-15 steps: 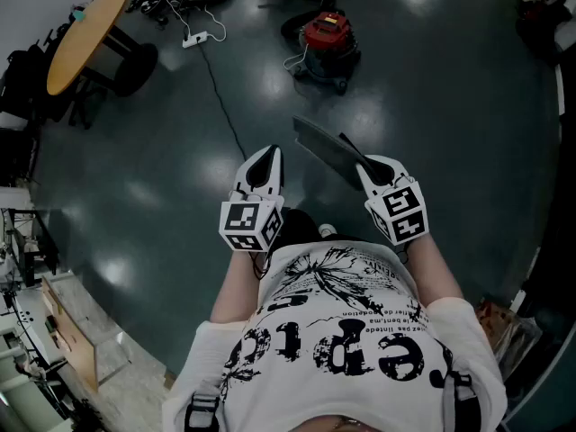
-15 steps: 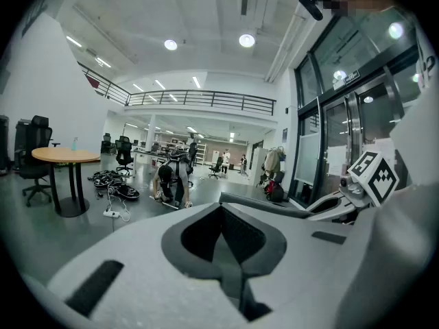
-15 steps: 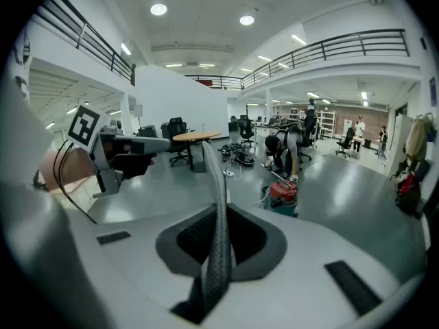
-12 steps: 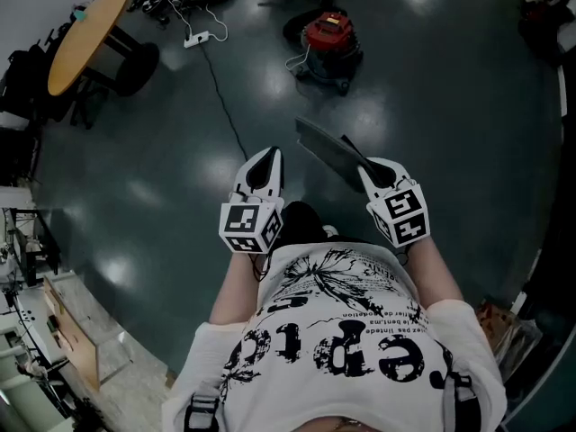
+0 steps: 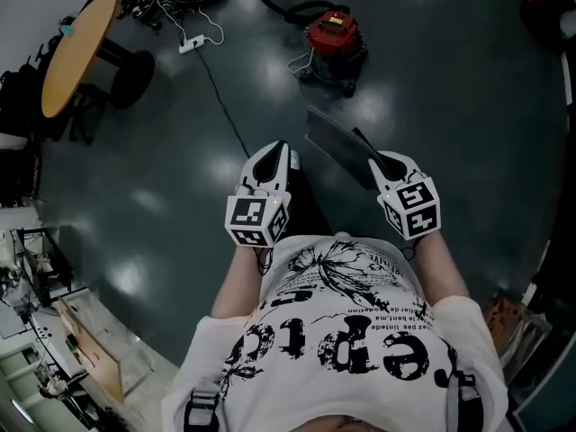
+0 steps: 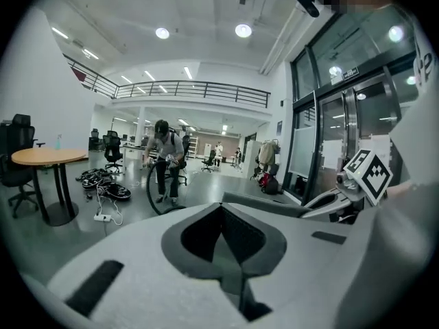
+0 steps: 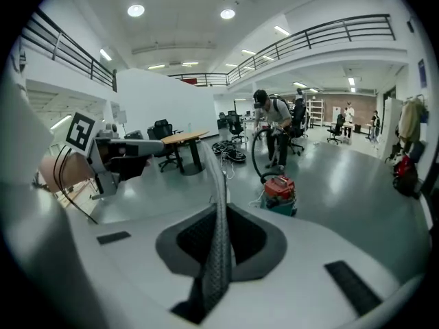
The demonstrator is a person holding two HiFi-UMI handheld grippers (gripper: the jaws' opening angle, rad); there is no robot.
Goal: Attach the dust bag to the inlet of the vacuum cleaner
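Note:
The dust bag (image 5: pixel 335 144) is a flat grey sheet, and my right gripper (image 5: pixel 374 163) is shut on its near edge, holding it out over the dark floor. In the right gripper view the bag (image 7: pixel 220 204) stands edge-on between the pads. My left gripper (image 5: pixel 280 150) is shut with nothing in it, level with the right one and left of the bag. The red vacuum cleaner (image 5: pixel 334 38) stands on the floor well ahead, also in the right gripper view as the vacuum cleaner (image 7: pixel 280 191). Its inlet cannot be made out.
A person (image 7: pixel 272 130) stands behind the vacuum handling its black hose (image 5: pixel 286 7). A round wooden table (image 5: pixel 76 42) and chairs stand at the far left. Cables and a power strip (image 5: pixel 189 42) lie on the floor beyond. Glass doors (image 6: pixel 343 129) are on the right.
Both grippers keep their pose and the bag stays held. The view has shifted a little, and the vacuum's black hose now shows at the top edge.

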